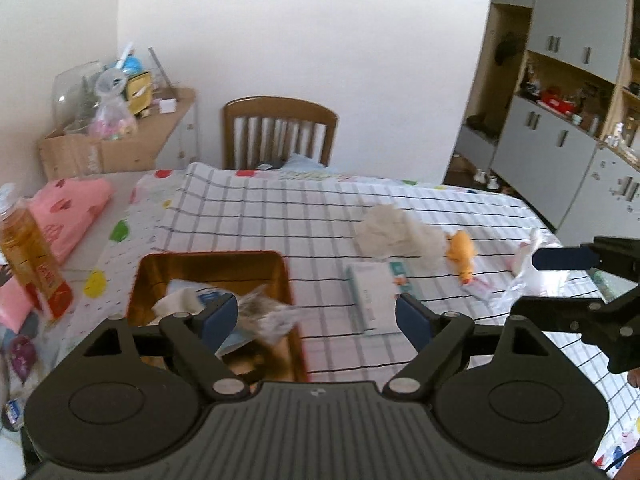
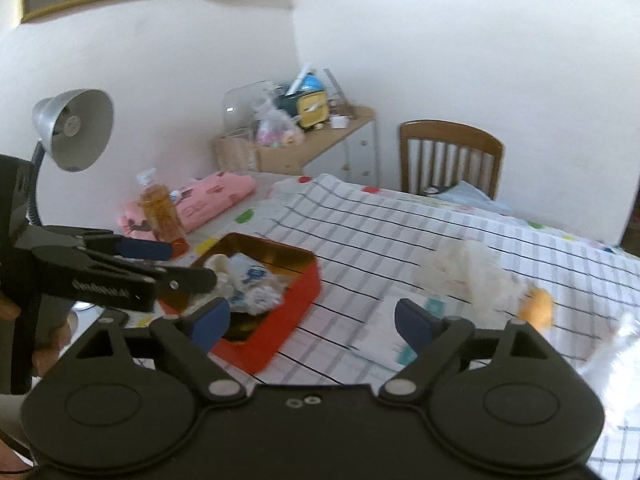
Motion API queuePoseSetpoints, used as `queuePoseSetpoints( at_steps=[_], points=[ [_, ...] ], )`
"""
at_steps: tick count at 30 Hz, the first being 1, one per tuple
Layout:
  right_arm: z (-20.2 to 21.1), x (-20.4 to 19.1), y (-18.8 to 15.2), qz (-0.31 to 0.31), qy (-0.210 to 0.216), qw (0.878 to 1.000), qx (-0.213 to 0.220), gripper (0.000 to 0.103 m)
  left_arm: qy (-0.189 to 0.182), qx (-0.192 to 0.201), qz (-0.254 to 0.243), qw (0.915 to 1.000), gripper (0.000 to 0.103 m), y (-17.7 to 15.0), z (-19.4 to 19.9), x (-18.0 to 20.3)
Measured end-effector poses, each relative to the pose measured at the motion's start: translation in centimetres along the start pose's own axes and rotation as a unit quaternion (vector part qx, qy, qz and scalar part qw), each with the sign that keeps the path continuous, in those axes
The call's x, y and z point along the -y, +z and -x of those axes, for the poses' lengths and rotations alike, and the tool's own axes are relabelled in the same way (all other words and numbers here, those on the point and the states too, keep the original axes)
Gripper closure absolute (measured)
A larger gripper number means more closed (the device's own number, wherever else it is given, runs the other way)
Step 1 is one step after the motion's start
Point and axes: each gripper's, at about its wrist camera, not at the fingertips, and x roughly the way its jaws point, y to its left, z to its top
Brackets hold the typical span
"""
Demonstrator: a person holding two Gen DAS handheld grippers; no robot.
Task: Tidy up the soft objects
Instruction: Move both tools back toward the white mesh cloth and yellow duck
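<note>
White walls, wooden chair [image 1: 280, 132], grey cabinets [image 1: 560, 120], desk lamp [image 2: 74, 128]

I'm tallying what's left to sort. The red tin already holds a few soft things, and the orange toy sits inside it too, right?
Not quite. The red tin does hold a few soft things, but the orange toy is not inside it: it lies out on the checked cloth, beside the crumpled white cloth. The left wrist view shows this most clearly.

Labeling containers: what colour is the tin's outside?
Red outside, gold inside; the tin shows best in the right wrist view.
</note>
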Motion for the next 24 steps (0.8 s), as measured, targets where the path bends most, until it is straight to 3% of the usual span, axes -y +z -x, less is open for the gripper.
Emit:
queuePoseSetpoints(
  at_steps=[4,13,24],
  points=[
    [1.7,2.1,-1.1,-0.015,-0.024,1.000,0.002,0.012,-0.010,0.006,-0.006,0.9999,0.000,0.5,-0.6,1.8],
    [4.9,8.3,-3.3,-0.063,-0.085,0.994,0.009,0.012,-0.006,0.007,-0.037,0.9993,0.000,1.7,-3.5,6.7],
    [4.7,13.9,-4.1,-0.071,-0.121,0.990,0.000,0.012,-0.049,-0.019,-0.042,0.9978,0.000,4.1,-9.1,12.5]
  ],
)
